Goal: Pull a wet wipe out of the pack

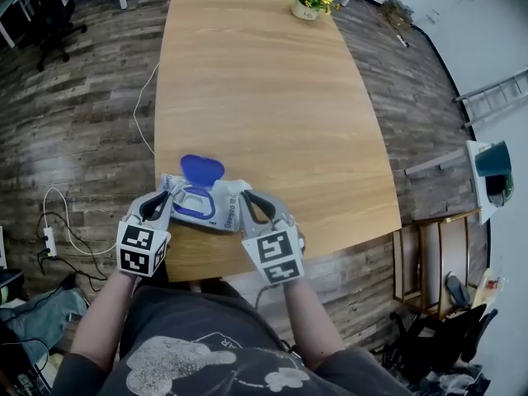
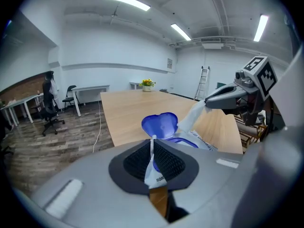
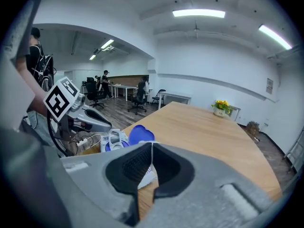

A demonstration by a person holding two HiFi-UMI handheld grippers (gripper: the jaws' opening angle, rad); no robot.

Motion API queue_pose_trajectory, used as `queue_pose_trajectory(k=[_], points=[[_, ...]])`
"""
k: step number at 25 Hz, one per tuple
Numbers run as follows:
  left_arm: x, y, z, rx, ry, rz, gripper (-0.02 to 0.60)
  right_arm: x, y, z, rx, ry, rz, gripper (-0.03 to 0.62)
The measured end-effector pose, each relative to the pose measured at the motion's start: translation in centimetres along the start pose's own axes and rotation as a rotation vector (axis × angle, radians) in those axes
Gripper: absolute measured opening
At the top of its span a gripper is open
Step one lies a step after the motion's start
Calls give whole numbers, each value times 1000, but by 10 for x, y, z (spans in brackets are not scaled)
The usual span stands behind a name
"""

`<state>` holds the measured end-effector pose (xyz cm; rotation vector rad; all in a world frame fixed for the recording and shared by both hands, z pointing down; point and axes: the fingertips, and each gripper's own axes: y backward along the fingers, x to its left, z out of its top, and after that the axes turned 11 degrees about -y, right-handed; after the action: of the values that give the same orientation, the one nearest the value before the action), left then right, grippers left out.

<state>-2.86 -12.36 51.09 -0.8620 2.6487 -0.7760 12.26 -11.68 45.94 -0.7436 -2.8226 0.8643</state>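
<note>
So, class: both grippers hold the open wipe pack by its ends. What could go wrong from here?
The left gripper pinches only a thin edge of the pack; it may slip. The pack is by the table's near edge, so it could drop off. With the right gripper also clamped on the pack, neither is free to pull a wipe.

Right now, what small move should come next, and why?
Probably release the right gripper from its end of the pack and bring it to the opening by the raised blue lid: both it and the left gripper pinch pack edges, and no wipe shows pulled out yet.
</note>
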Motion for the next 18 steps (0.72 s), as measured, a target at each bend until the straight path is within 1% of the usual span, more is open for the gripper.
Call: queue_pose_trajectory(k=[3, 7, 11, 14, 18], points=[[2, 11, 8, -30, 24, 38, 35, -5, 2, 0, -16, -19, -5, 2], [3, 22, 7, -52, 45, 50, 35, 5, 10, -7, -25, -16, -14, 3], [-3, 35, 9, -88, 74, 43, 32, 13, 27, -15, -39, -45, -40, 3], [-10, 48, 10, -116, 84, 23, 31, 22, 41, -15, -56, -62, -74, 3], [-16, 80, -3, -147, 104, -4, 28, 50, 62, -12, -106, -78, -115, 2]])
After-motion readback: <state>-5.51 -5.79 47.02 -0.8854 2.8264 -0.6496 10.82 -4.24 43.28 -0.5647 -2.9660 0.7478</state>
